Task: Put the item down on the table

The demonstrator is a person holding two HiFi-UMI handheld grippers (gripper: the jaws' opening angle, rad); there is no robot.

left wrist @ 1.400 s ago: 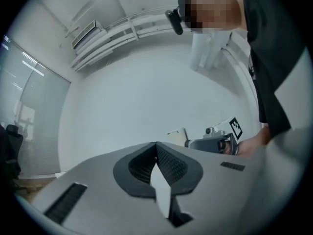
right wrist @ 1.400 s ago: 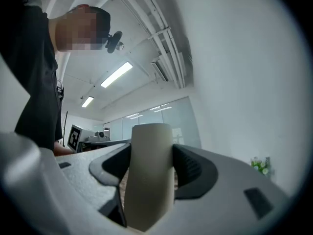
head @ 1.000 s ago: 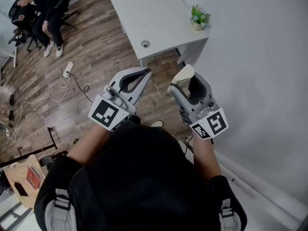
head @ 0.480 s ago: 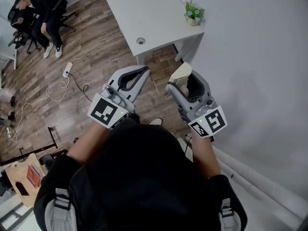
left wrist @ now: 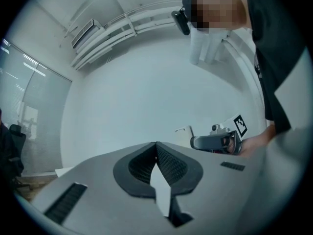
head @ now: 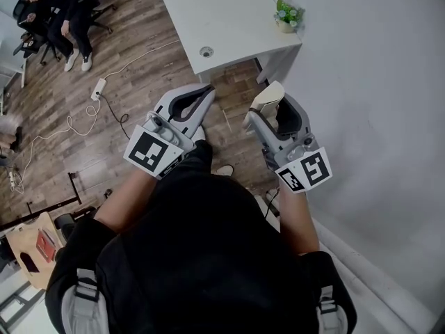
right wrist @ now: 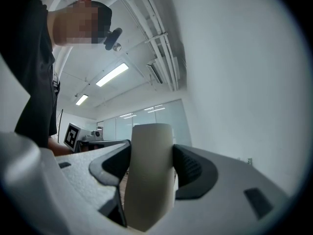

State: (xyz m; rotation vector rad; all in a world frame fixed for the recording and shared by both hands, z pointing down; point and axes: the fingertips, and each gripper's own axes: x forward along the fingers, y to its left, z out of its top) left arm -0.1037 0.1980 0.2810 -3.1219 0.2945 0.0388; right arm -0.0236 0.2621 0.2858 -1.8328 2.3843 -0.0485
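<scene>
My right gripper (head: 270, 107) is shut on a cream, rounded item (head: 268, 97); in the right gripper view the cream item (right wrist: 149, 173) fills the gap between the dark pads (right wrist: 195, 170). My left gripper (head: 205, 97) is shut with nothing in it, its pads (left wrist: 168, 163) meeting at the tips. Both are held at chest height over the wooden floor, short of the white table (head: 215, 30) ahead. The left gripper view looks up at a pale wall, with the right gripper (left wrist: 215, 142) showing to one side.
A small potted plant (head: 286, 14) stands at the table's right corner, and a round cable hole (head: 206, 51) lies near its front edge. A white wall (head: 375, 103) runs along the right. A power strip and cables (head: 97, 96) lie on the floor; a seated person (head: 66, 9) is far left.
The view has shifted slightly; both grippers sit a little lower in the frame and the table a little farther. The right gripper still holds the cream item.
</scene>
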